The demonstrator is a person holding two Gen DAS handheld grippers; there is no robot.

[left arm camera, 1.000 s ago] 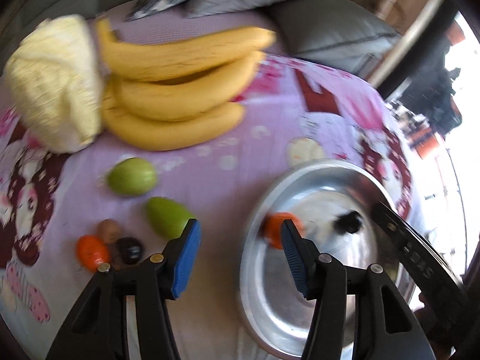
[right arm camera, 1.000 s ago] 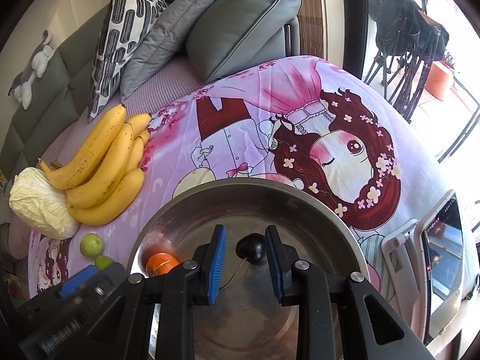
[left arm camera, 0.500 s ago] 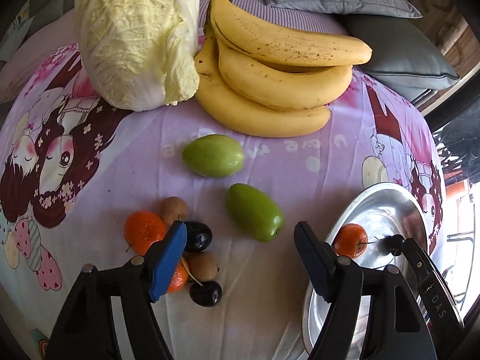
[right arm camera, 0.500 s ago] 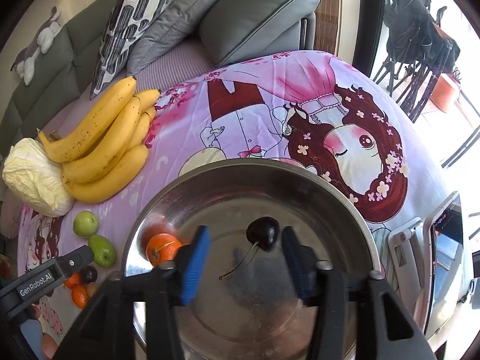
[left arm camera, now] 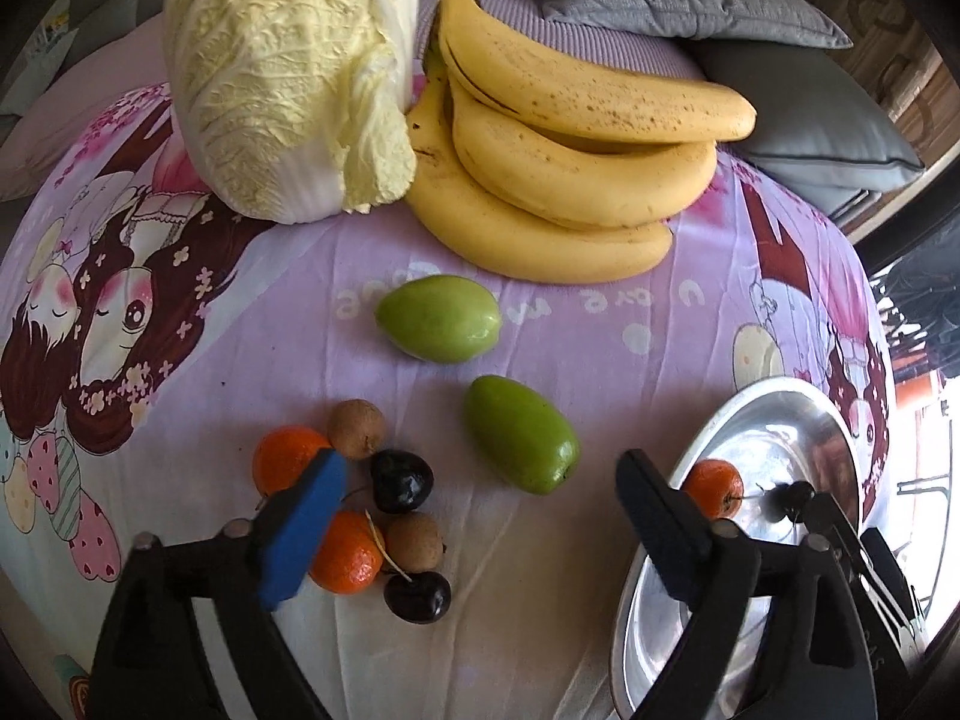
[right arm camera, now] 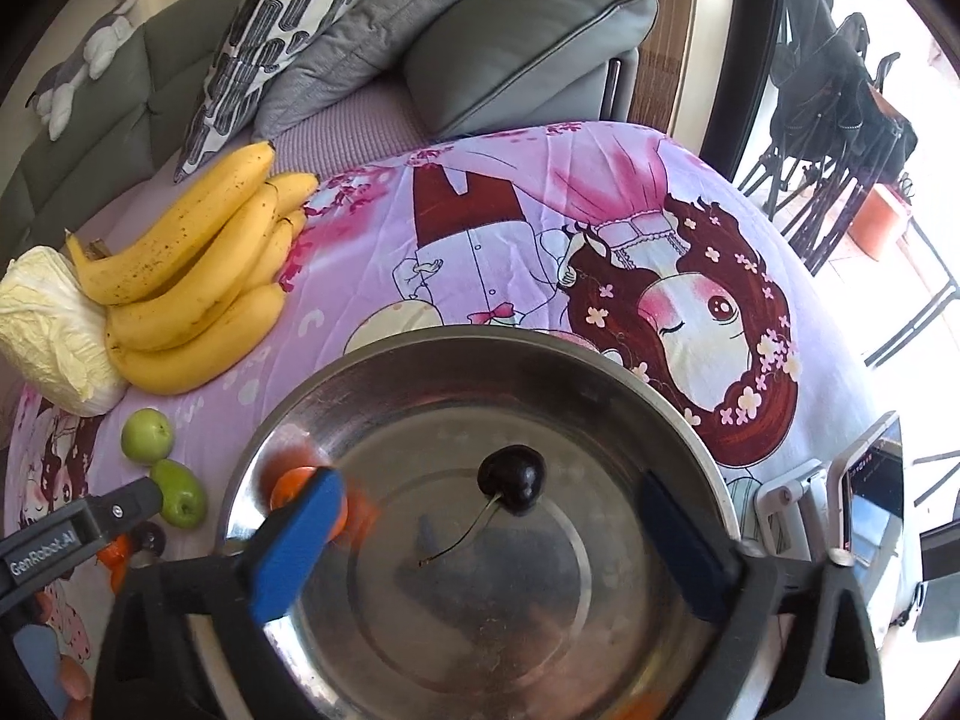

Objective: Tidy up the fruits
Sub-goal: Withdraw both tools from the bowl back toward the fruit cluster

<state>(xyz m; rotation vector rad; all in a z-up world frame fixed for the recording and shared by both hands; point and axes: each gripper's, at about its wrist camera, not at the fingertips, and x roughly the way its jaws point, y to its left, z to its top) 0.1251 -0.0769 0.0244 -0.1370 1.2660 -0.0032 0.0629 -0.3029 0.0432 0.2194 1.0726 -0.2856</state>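
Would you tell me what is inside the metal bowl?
The bowl holds a dark cherry with its stem and an orange; the gripper fingers cover part of its floor.

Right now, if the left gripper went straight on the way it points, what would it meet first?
Probably bare cloth: the opening left gripper has nothing between its jaws. Nearest are the dark cherry and green fruit; depth is unclear.
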